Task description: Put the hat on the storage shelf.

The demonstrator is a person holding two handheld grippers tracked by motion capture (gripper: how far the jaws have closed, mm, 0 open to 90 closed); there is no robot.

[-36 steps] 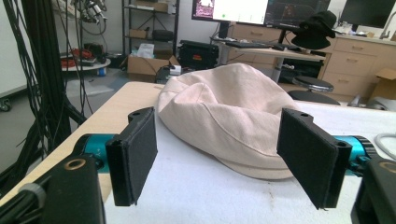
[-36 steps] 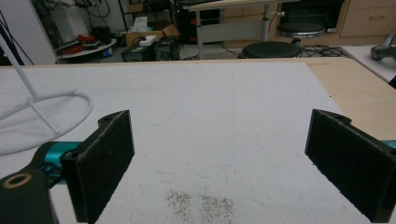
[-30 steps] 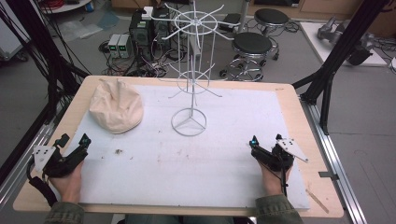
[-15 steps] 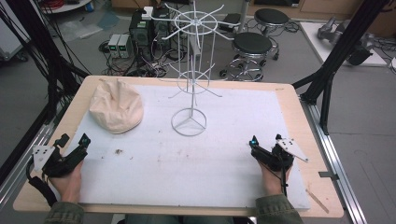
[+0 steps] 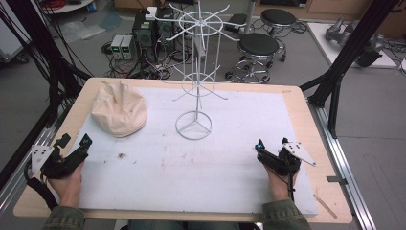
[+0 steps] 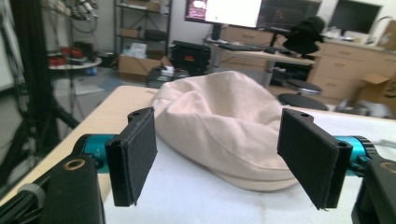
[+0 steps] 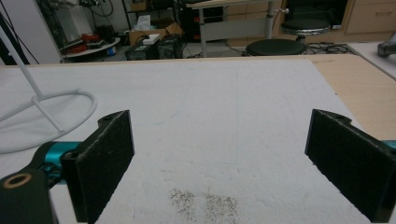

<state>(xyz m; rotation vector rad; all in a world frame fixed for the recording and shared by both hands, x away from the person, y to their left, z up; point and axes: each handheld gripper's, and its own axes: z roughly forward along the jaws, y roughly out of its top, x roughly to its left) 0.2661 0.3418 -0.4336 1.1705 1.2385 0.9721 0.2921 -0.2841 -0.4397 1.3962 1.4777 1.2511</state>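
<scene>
I hold the left gripper (image 5: 74, 148) low at the table's (image 5: 297, 103) near left edge, jaws spread wide and empty. The cap (image 5: 118, 109) lies crumpled on the white mat (image 5: 230, 143), just ahead of these jaws. My right gripper (image 5: 272, 155) rests near the right edge, also spread, well apart from the wire stand (image 5: 194, 125).

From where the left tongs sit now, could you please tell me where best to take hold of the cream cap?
I'd grip the cream cap at its near rim, coming straight ahead and low from the left tongs, which face it open. The crown is soft and slumped, so a pinch of the folded edge by the white mat should likely hold better than the top.
</scene>
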